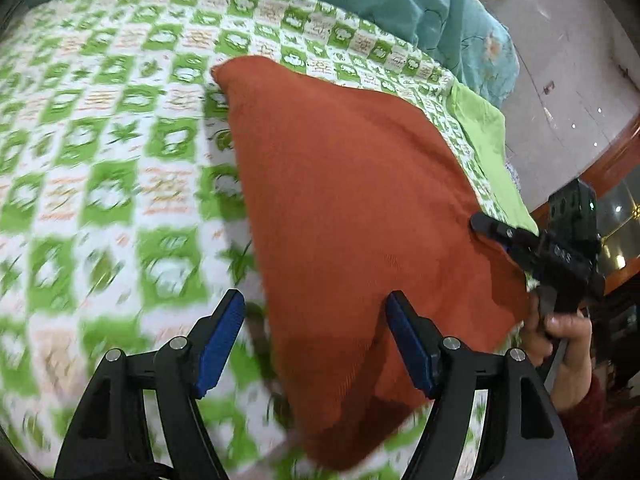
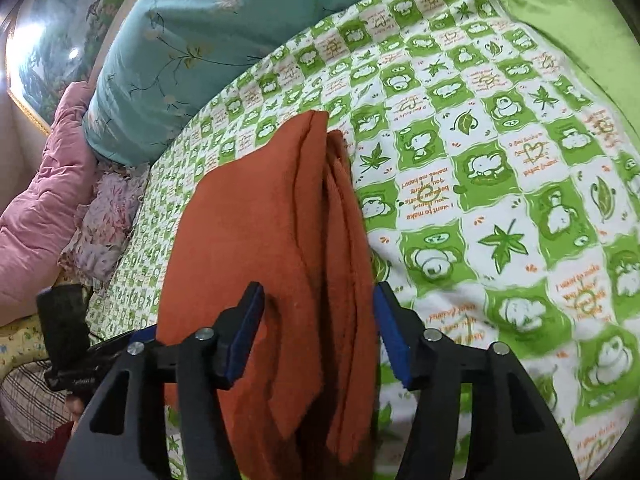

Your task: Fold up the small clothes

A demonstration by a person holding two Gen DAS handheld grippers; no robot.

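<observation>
Lying folded on a green-and-white checked bedsheet [image 2: 500,184] printed with cartoon animals and leaves is a rust-orange knitted garment [image 1: 352,184], its layered edges stacked in narrow ridges along one side in the right wrist view. The left gripper [image 1: 316,344] hangs above the near part of the garment with its blue-padded jaws spread wide; one pad stands over the orange cloth and the other over the bare sheet, and neither presses on anything. The right gripper [image 2: 320,332] has its jaws apart too, straddling the near end of the folded stack, with the cloth between the blue pads [image 2: 248,336] but not squeezed by them. From the left wrist view that same right gripper sits at the garment's far right edge, its black fingertip at the hem, and a hand [image 1: 568,344] in a dark red sleeve wraps its handle. Beyond the garment a teal flowered quilt [image 2: 192,44] is heaped at the head of the bed, and a pink padded cover [image 2: 44,200] bunches up beside it. A plain lime-green cloth [image 1: 488,136] lies along the sheet's edge.
</observation>
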